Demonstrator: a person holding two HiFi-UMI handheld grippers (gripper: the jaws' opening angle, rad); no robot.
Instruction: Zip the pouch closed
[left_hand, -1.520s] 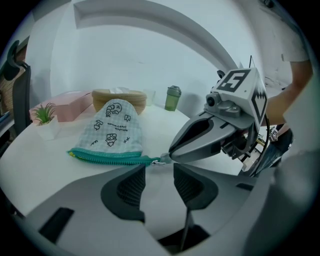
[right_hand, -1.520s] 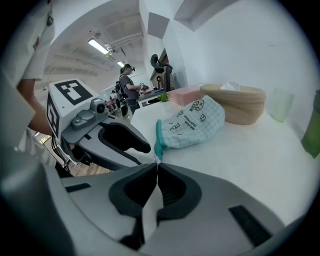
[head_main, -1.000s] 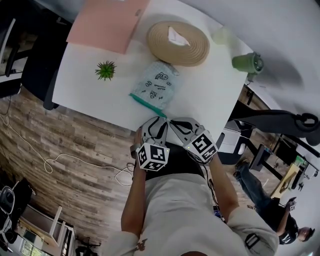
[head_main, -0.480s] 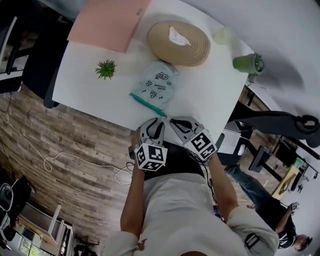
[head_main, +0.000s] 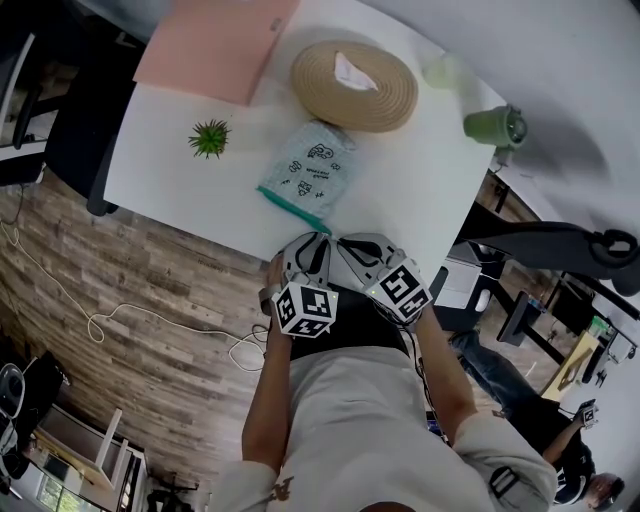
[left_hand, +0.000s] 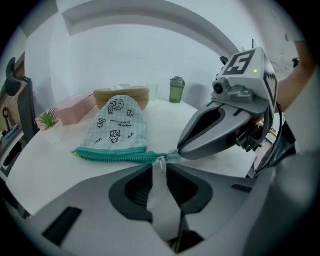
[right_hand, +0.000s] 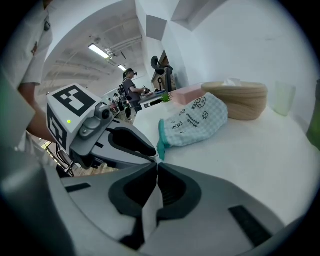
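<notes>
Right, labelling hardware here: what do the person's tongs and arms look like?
The left tongs and right tongs are grey shells with dark-lined, tapering jaws. Each carries a cube of black-and-white square markers and a green light; dark cables trail behind. The shirt is light, short-sleeved. The left tongs' jaws have just been closing, the zip pull between them.

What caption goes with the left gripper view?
Left claw just closed on the zipper pull; right claw pinches the pouch.
</notes>
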